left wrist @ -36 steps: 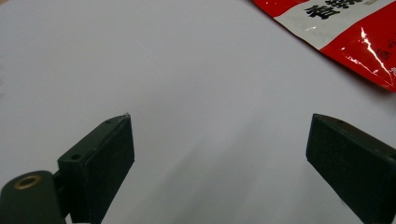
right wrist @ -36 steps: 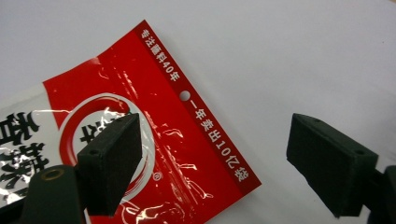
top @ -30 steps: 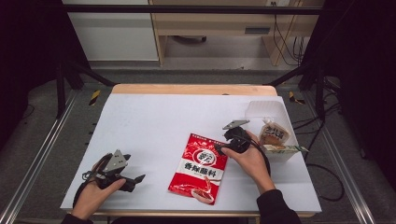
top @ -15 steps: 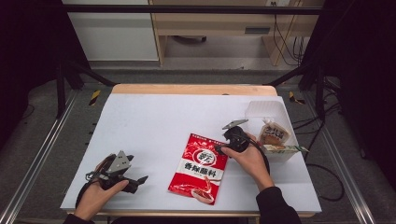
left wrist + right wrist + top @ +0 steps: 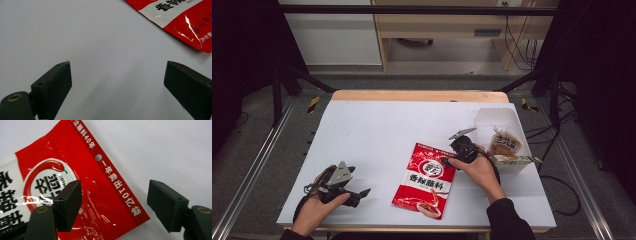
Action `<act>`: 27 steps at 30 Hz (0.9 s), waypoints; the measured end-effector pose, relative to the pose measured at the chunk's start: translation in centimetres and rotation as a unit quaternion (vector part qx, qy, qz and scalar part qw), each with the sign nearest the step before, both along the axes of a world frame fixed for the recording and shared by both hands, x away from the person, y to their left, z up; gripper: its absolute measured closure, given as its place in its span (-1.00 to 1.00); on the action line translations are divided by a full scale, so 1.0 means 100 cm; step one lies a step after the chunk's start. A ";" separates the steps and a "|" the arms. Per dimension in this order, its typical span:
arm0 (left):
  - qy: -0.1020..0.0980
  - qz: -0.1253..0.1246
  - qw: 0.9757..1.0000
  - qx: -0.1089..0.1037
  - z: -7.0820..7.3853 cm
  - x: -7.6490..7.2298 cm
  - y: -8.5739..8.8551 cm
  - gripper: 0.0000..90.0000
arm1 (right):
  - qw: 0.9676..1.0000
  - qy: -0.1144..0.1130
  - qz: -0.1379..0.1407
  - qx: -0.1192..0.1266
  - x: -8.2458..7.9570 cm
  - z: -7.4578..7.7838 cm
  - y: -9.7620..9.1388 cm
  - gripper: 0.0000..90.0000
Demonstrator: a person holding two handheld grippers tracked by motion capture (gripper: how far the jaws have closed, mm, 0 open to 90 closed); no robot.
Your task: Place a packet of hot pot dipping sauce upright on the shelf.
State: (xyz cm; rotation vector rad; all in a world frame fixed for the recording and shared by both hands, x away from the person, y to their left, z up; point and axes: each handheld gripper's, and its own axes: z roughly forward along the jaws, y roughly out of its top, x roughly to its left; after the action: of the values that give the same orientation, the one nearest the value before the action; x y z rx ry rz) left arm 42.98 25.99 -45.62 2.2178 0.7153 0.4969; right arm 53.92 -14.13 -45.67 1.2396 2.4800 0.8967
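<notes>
— Right gripper [image 5: 113, 205]: jaws wide apart, straddling the top corner of the red pouch [image 5: 75, 185]. Nothing pinched yet.
— Left gripper [image 5: 117, 85]?
— Also gaping, empty, low over bare table [image 5: 377, 135], pouch off to its side.
— Step in hand?
— Probably lining up a grab on the pouch, flat mid-table. Next: close on that sealed edge, lift.
— Containers?
— Clear tub [image 5: 497, 122] beside the right hand [image 5: 479, 170]; brown packet [image 5: 504, 145] inside, green-edged one [image 5: 514, 160] poking over the rim.

Packet [image 5: 425, 180] lies mid-table [image 5: 377, 130] — container [image 5: 502, 125] right, behind it.
</notes>
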 end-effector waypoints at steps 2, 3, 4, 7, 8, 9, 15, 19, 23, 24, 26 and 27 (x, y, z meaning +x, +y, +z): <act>0.000 0.000 1.000 0.000 0.000 0.000 0.000 -0.83 | 1.000 0.000 0.006 0.003 -0.002 0.002 0.000 -0.32; 0.000 0.000 1.000 0.001 0.000 0.000 0.000 -0.83 | 1.000 0.003 0.004 0.007 -0.003 0.002 0.001 -0.29; 0.000 -0.001 1.000 0.001 0.000 0.000 0.000 -0.83 | 1.000 0.004 0.012 0.009 -0.004 0.003 0.001 -0.30; 0.001 -0.001 1.000 0.001 0.000 0.000 0.000 -0.83 | 1.000 -0.001 0.016 0.006 -0.006 0.004 0.001 -0.29; 0.001 -0.001 1.000 0.001 0.000 0.000 0.000 -0.83 | 1.000 0.001 0.014 0.007 -0.007 0.004 0.002 -0.28; 0.001 -0.001 1.000 0.002 0.000 0.000 0.000 -0.83 | 1.000 -0.001 0.020 0.004 -0.007 0.005 0.001 -0.27; 0.001 -0.001 1.000 0.001 0.000 0.000 0.000 -0.83 | 1.000 -0.001 0.015 -0.004 -0.006 0.001 0.001 -0.34; 0.001 -0.001 1.000 0.001 0.000 0.000 0.000 -0.83 | 1.000 0.003 0.010 -0.006 -0.003 -0.001 0.000 -0.38; 0.001 -0.001 1.000 0.001 0.000 0.000 0.000 -0.83 | 1.000 0.009 0.009 -0.004 -0.002 -0.003 -0.001 -0.38; 0.001 -0.001 1.000 0.001 0.000 0.000 0.000 -0.83 | 1.000 0.015 0.007 -0.002 -0.002 -0.003 -0.001 -0.37; 0.002 -0.002 1.000 0.002 0.000 0.000 0.000 -0.83 | 1.000 0.017 0.013 0.003 -0.002 -0.003 -0.001 -0.36; 0.002 -0.002 1.000 0.002 0.000 0.000 -0.001 -0.83 | 1.000 0.019 0.011 0.004 -0.003 -0.002 -0.001 -0.35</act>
State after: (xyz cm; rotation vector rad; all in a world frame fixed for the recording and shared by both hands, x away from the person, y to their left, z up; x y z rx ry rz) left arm 43.00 25.94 -45.66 2.2229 0.7130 0.4934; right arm 53.59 -14.20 -45.88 1.2463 2.5264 0.8984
